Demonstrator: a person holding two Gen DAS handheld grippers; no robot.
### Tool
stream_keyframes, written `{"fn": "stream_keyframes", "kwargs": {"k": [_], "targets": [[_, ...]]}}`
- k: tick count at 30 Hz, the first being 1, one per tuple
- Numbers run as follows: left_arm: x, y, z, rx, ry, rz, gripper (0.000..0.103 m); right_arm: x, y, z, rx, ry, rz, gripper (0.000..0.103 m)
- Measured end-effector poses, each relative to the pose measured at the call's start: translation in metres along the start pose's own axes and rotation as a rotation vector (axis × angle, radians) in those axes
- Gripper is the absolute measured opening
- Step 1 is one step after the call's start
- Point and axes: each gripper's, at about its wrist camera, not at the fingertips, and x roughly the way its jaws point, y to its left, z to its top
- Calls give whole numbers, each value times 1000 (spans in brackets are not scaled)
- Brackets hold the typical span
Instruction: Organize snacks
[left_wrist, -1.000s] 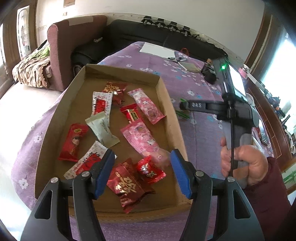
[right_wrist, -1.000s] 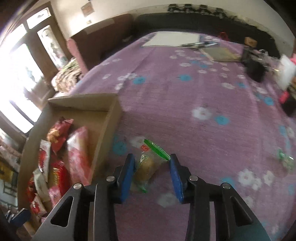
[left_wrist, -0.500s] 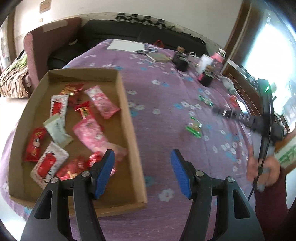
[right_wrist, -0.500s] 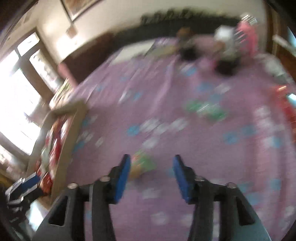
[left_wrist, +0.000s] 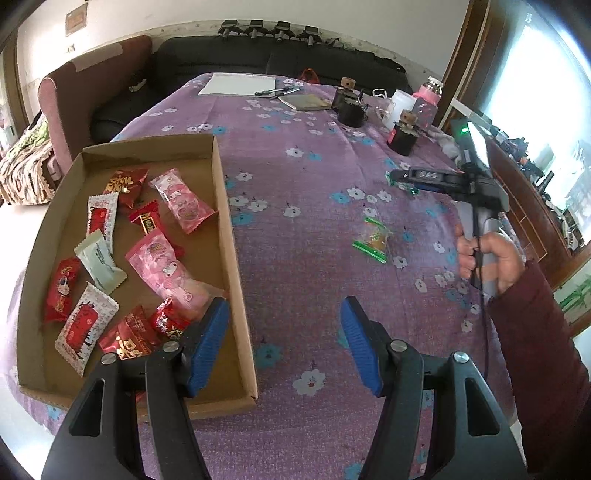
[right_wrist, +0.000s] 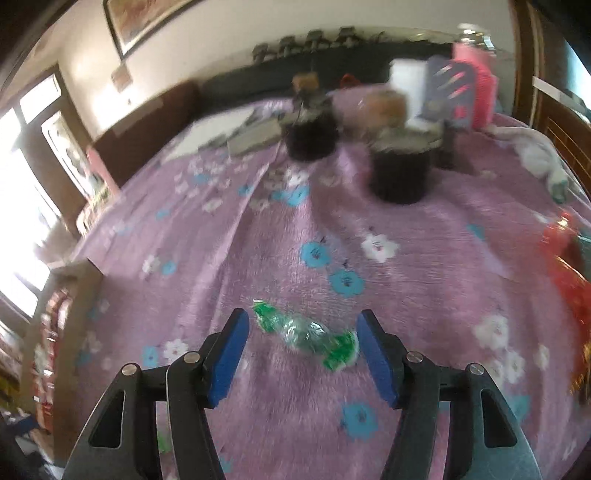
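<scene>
Candy pickup, R side: jaws straddling target, not pinching.

I've got the right gripper spread, just opened, over the green-wrapped candy on the cloth, lower centre of frame; long axis runs upper-left to lower-right. Left gripper spread, empty, over the cardboard tray edge. Tray = destination, prob.

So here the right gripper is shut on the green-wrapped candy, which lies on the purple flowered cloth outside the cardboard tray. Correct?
Not quite. The right gripper is open: the right wrist view shows the green-wrapped candy lying between its pads, unclamped. It does lie on the purple flowered cloth, outside the cardboard tray.
</scene>
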Motion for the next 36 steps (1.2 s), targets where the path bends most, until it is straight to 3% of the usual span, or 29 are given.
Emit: {"fn": "stream_keyframes", "kwargs": {"k": [1,4,8,14,19,21,23,28,32,36], "targets": [[1,-1,1,1,2,6,62,2,3,-1,-15,-5,-28,57],[4,-6,4,11,6,12,62,-1,1,-5,10,-15,-77,24],[12,-21,13,26,18,-22,62,-16,-13,-19,77,-6,-65,24],[36,-59,28,98,23,-59,62,-51,-33,-63,171,34,67,24],[55,-76,38,123,38,-70,62,-63,-52,-90,239,6,242,28],[55,-71,42,83,43,-100,62,-60,-72,-93,364,12,369,33],[54,-65,45,45,41,-117,62,-59,-90,-97,467,0,468,47],[60,-45,50,-43,53,-122,62,-68,-101,-95,488,-39,461,48],[72,-39,53,-98,78,-154,62,-65,-85,-92,417,-24,409,48],[85,-48,57,-89,95,-153,62,-68,-64,-93,305,-25,313,48]]}}
